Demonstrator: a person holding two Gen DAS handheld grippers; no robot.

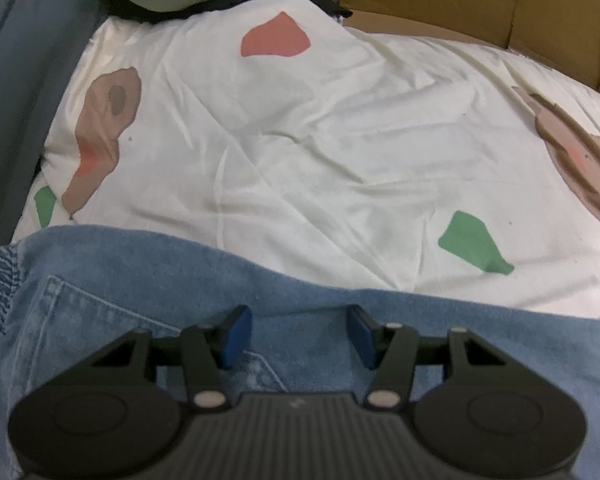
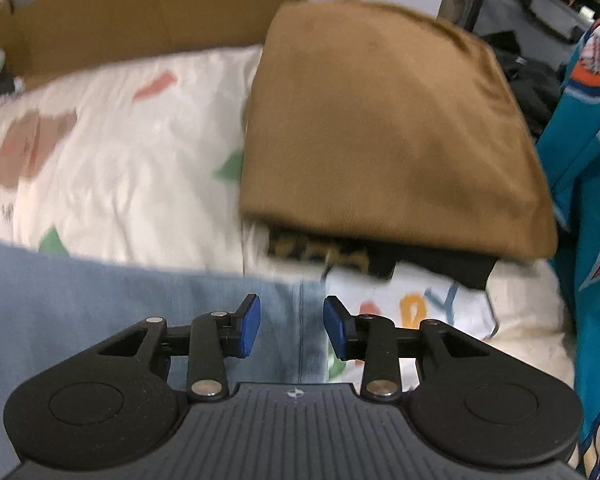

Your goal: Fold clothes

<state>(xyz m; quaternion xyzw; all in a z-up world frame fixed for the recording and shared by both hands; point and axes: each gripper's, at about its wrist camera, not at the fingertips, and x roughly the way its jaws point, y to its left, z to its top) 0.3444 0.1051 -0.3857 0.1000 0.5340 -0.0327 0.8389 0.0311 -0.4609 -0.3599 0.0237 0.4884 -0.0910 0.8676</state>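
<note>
Denim fills the near edge of both views: the jeans (image 1: 148, 280) lie flat on the printed bedsheet (image 1: 300, 140), beside a folded brown garment (image 2: 380, 120). Left gripper (image 1: 296, 336) hangs over the pocket area, fingers released and holding nothing. Right gripper (image 2: 292, 328) hangs over the seam near the denim's end, fingers parted, empty. Judging by this, a fold is being set up; next, each should pinch an edge.
</note>
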